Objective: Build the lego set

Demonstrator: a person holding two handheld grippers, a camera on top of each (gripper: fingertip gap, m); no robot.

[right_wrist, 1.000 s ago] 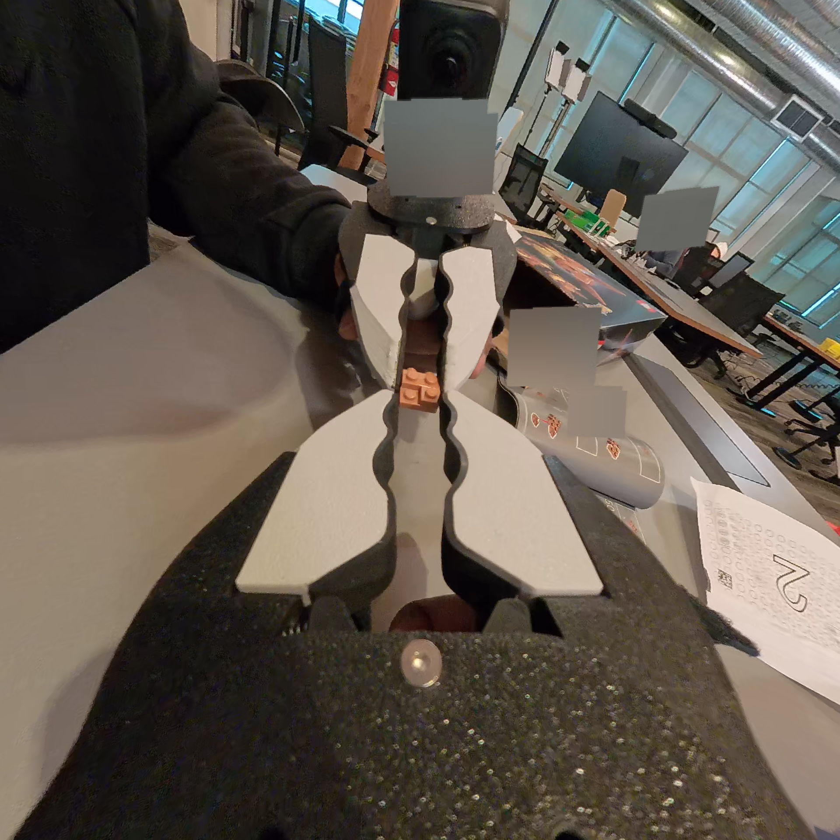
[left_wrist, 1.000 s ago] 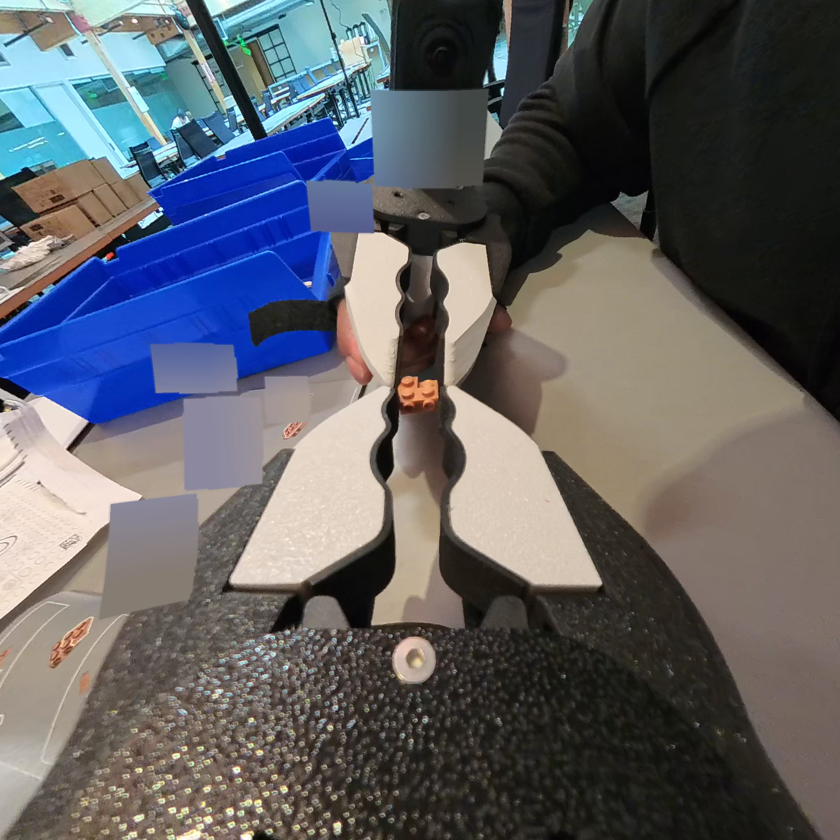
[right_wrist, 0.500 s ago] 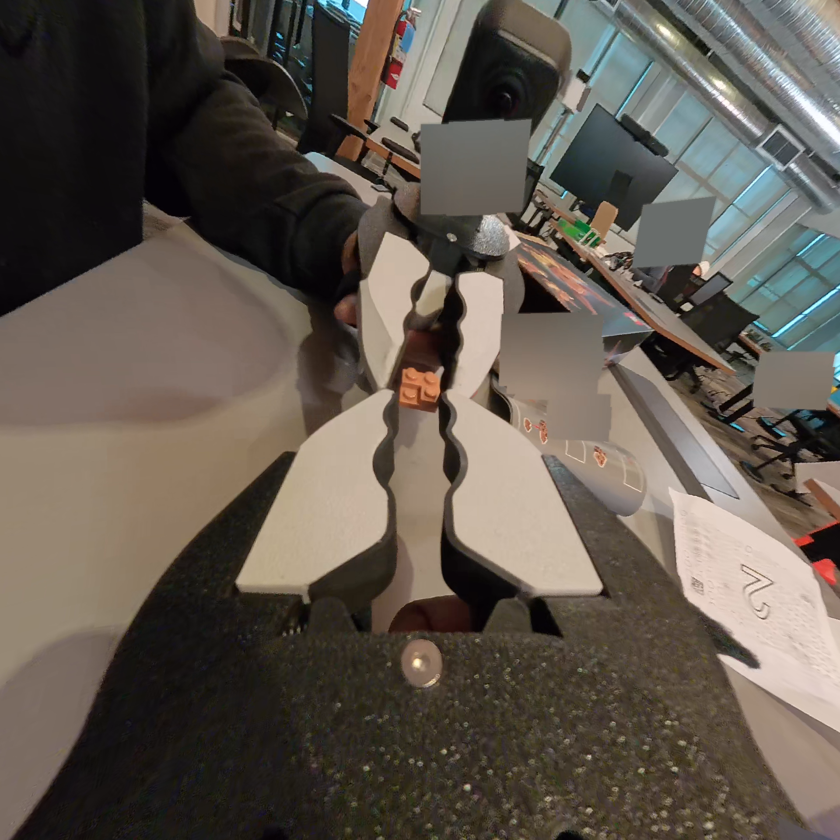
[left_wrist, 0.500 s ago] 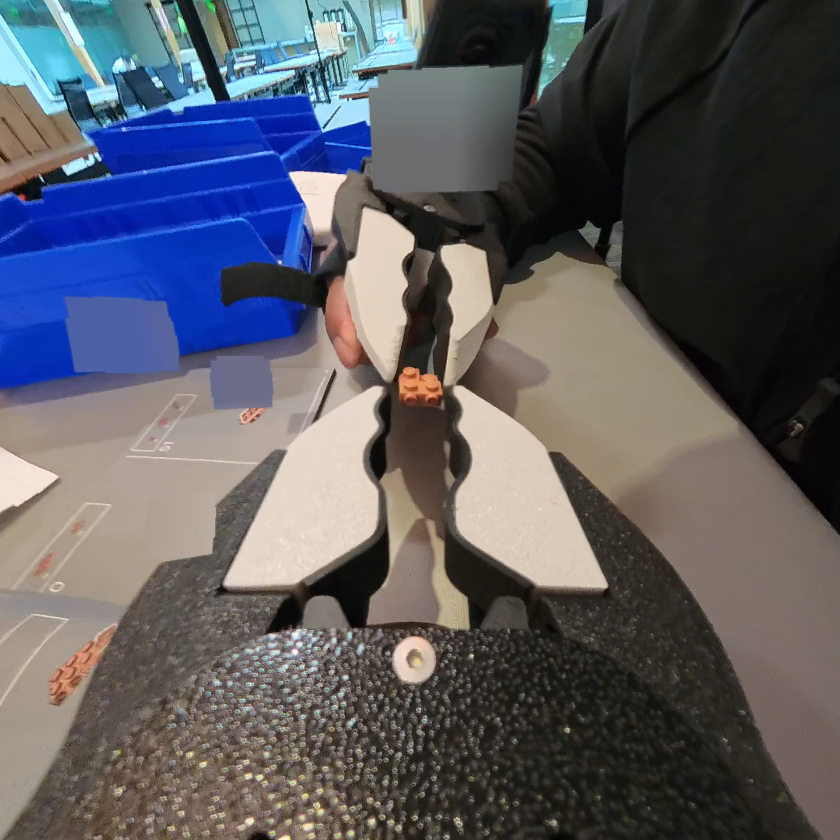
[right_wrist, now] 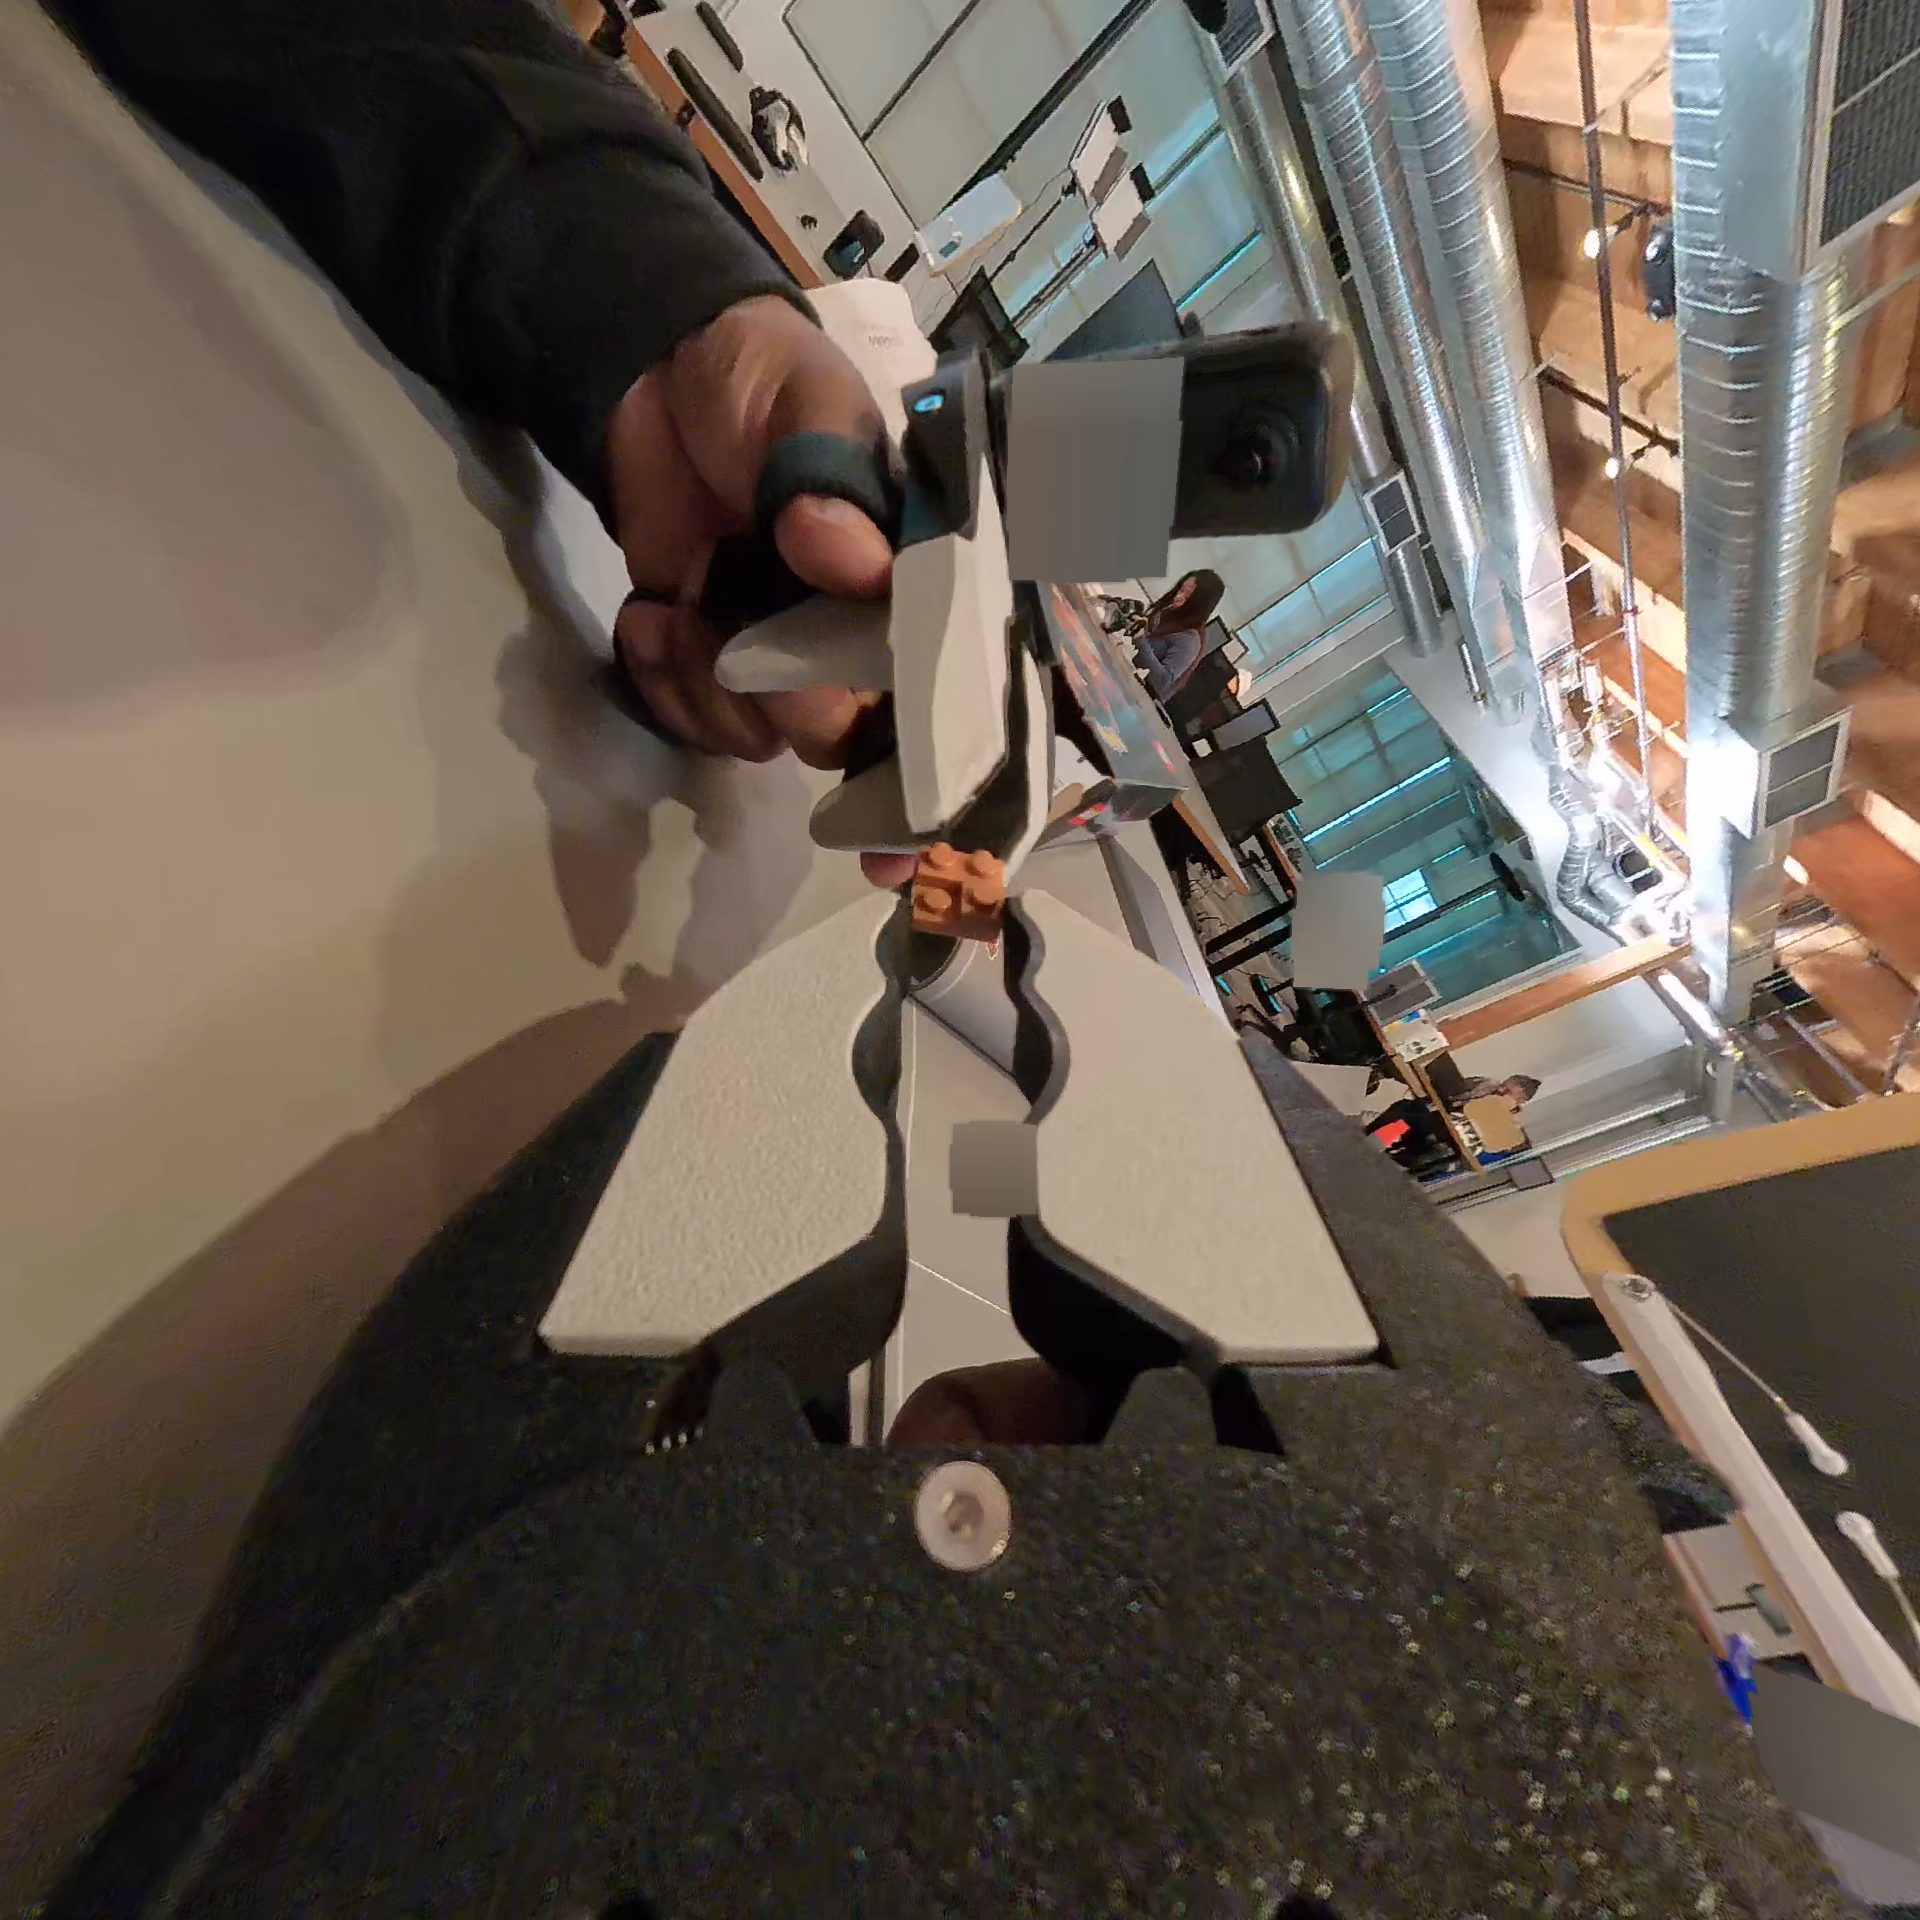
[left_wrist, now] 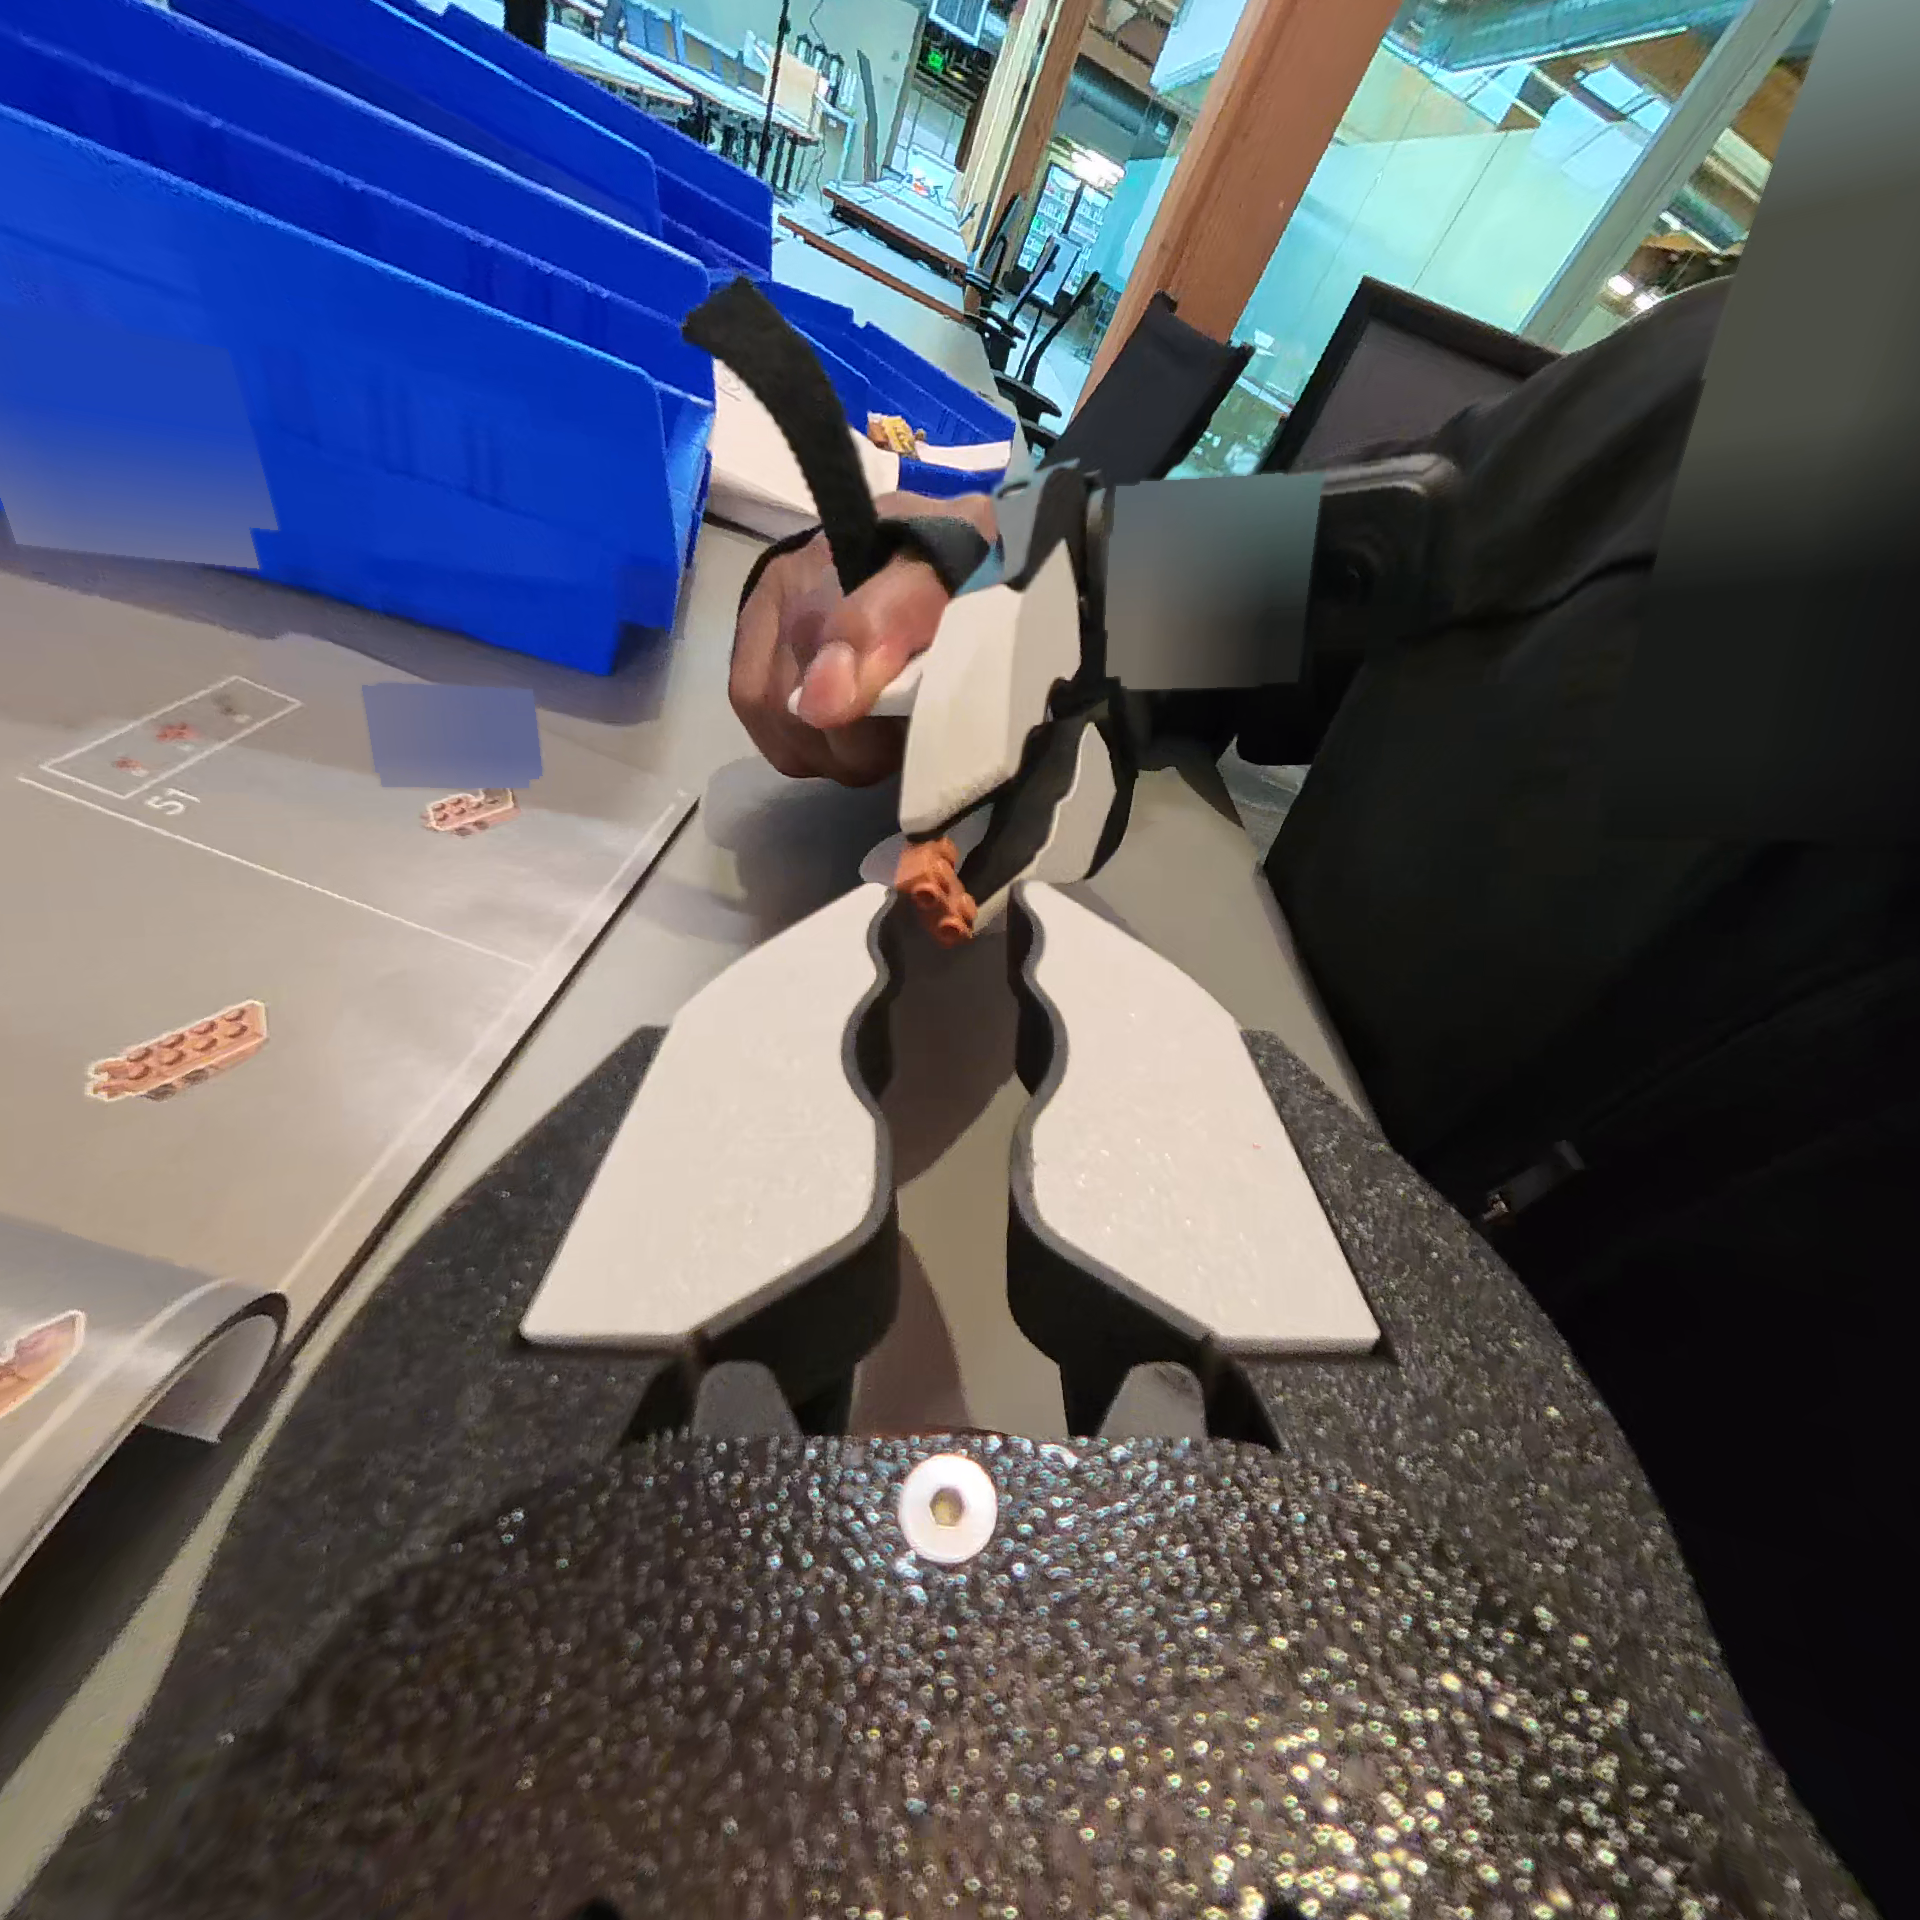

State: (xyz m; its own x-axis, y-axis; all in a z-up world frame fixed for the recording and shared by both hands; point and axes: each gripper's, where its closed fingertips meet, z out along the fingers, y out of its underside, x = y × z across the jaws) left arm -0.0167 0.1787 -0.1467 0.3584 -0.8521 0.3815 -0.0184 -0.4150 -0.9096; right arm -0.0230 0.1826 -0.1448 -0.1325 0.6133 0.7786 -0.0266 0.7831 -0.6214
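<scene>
While my right tongs (right_wrist: 954, 914) point across the pale table (right_wrist: 260, 727), their two pads are closed on a small orange-brown studded brick (right_wrist: 956, 896), one pad against each side, and it hangs in the air clear of the tabletop. My left tongs (left_wrist: 954, 904) meet them tip to tip, turned about a quarter round against them. Their jaws stand a little apart around the same brick: it lies close to one finger (left_wrist: 831, 966) with a clear gap to the other, so they seem not to grip it, though the view is blurred there. To my left lies a grey printed sheet (left_wrist: 312, 883) with pictures of brown bricks (left_wrist: 182, 1060) and a ruled white box (left_wrist: 166, 738) with a small number under it. Blue plastic bins (left_wrist: 416, 364) stand behind the sheet. Beyond my left tongs' fingers lies a dark carton (right_wrist: 1122, 758) with red print, too blurred to read
</scene>
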